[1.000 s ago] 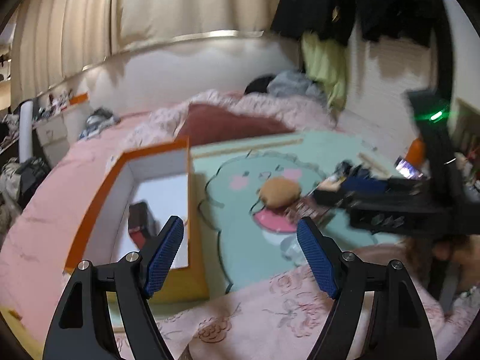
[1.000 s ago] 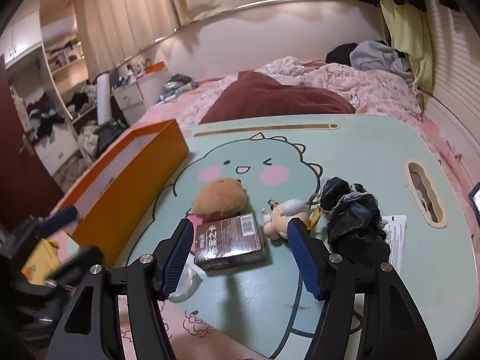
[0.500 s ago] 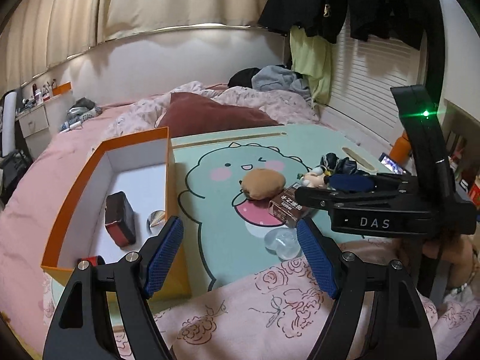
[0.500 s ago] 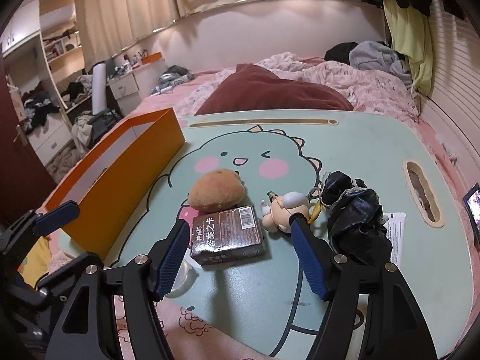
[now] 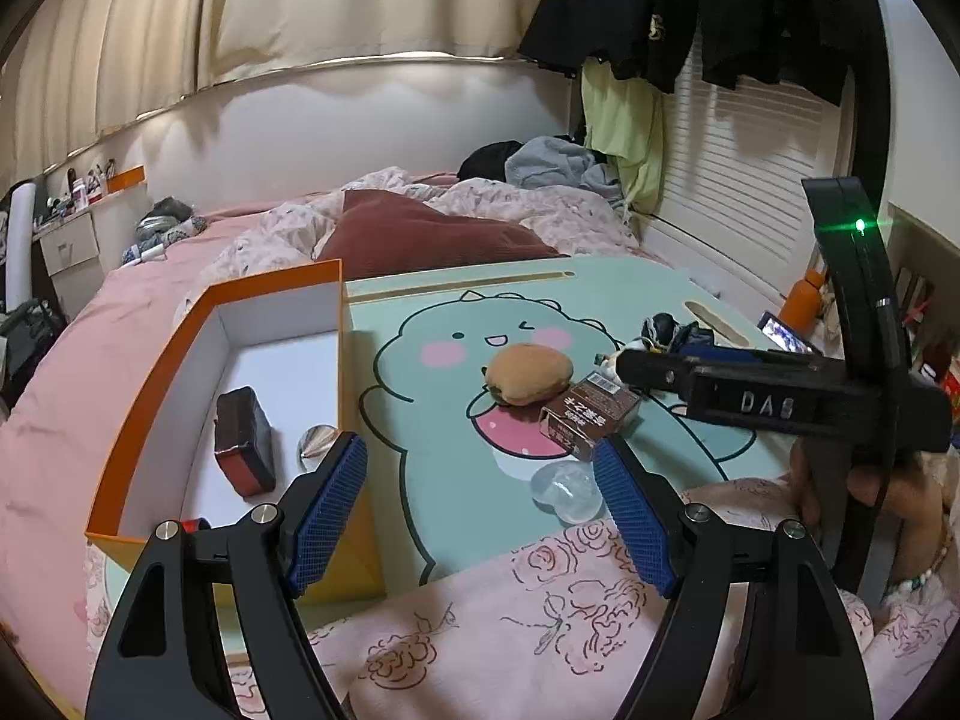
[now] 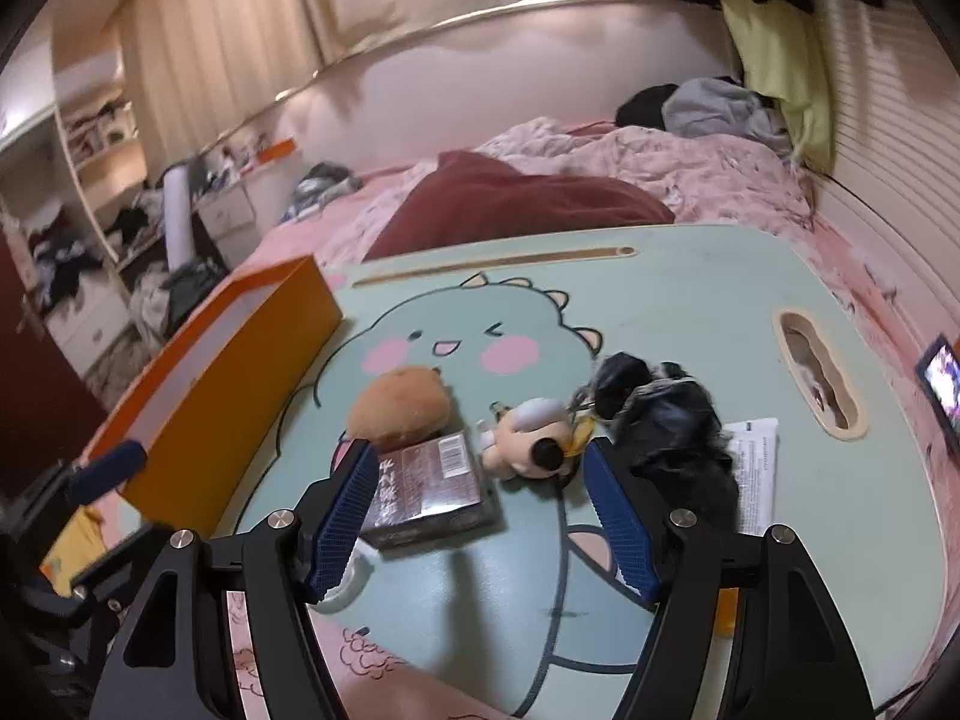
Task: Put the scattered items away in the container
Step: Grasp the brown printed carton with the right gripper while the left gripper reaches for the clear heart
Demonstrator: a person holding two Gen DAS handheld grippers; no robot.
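Note:
An orange box (image 5: pixel 150 420) with a white inside stands at the left of the mint dinosaur lap desk (image 5: pixel 420 450). In it lie a dark red case (image 5: pixel 243 450) and a silver ball (image 5: pixel 318 441). My left gripper (image 5: pixel 480 498) hangs open and empty above the desk's near edge, beside the box. My right gripper (image 6: pixel 480 510) is open. A brown packet (image 6: pixel 429 489) lies on the desk just ahead of its left pad, untouched. Around the packet lie a brown plush (image 6: pixel 399 408), a small plush keychain (image 6: pixel 531 435), a black bundle (image 6: pixel 666 426) and a clear lump (image 5: pixel 567 489).
The desk rests on a pink flowered blanket (image 5: pixel 510 630) on a bed. A printed paper (image 6: pixel 753 468) lies under the black bundle. A maroon pillow (image 6: pixel 510 204) lies behind the desk, and a lit phone (image 6: pixel 942 378) at the far right. My left gripper (image 6: pixel 108 468) shows beside the orange box (image 6: pixel 240 372).
The left view has swung from a blurred look toward the box to a steady one over box and desk. The right gripper has come closer to the brown packet, its jaws a little wider.

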